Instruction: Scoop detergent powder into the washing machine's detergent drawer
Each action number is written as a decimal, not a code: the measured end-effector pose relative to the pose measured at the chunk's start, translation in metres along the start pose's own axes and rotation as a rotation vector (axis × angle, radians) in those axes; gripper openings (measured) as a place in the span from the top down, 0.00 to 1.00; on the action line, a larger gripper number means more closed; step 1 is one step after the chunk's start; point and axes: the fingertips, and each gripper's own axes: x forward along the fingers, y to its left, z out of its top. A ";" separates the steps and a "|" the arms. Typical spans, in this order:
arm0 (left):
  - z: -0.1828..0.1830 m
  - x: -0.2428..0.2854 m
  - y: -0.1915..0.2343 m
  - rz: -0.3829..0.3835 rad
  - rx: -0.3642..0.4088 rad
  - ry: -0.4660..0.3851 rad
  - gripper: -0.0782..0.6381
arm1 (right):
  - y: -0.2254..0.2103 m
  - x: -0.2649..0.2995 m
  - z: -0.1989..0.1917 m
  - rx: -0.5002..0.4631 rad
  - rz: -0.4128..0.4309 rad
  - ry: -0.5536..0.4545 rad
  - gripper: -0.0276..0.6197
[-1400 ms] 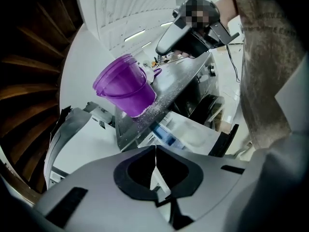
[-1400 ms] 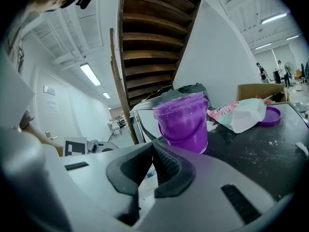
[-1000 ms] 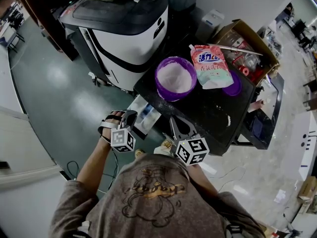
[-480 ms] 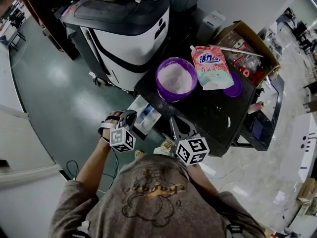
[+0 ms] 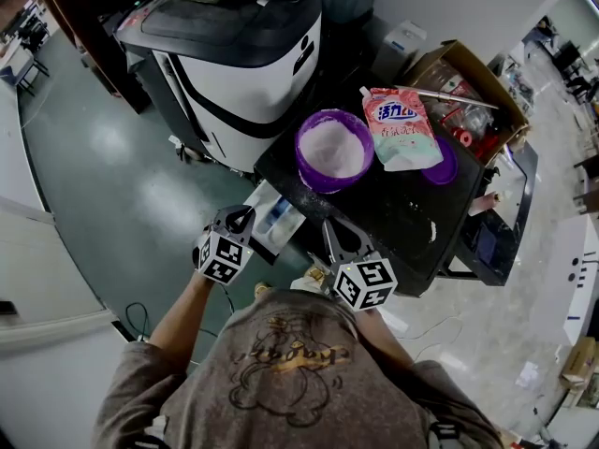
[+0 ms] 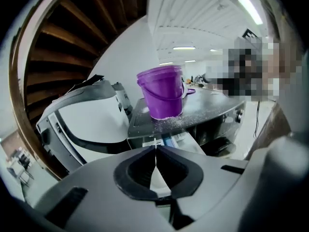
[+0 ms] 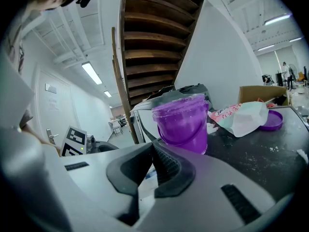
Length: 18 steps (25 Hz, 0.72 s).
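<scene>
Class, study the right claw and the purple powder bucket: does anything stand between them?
Nothing visible does. The right claw is shut and empty, and only the bare, powder-dusted black top separates it from the purple bucket. The detergent bag lies off to the bucket's right.

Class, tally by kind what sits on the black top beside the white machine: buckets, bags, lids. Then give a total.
bucket: 1
bag: 1
lid: 1
Total: 3
</scene>
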 end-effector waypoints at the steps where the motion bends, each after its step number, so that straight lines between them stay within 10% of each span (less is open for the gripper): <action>1: 0.001 -0.001 0.002 -0.001 -0.049 -0.013 0.86 | 0.000 0.000 0.000 -0.001 0.000 -0.001 0.95; 9: 0.015 -0.014 0.023 0.000 -0.364 -0.113 0.86 | -0.002 0.004 0.002 -0.004 0.001 0.002 0.95; 18: 0.027 -0.026 0.035 0.028 -0.507 -0.180 0.86 | -0.006 0.007 0.007 -0.011 -0.006 -0.005 0.95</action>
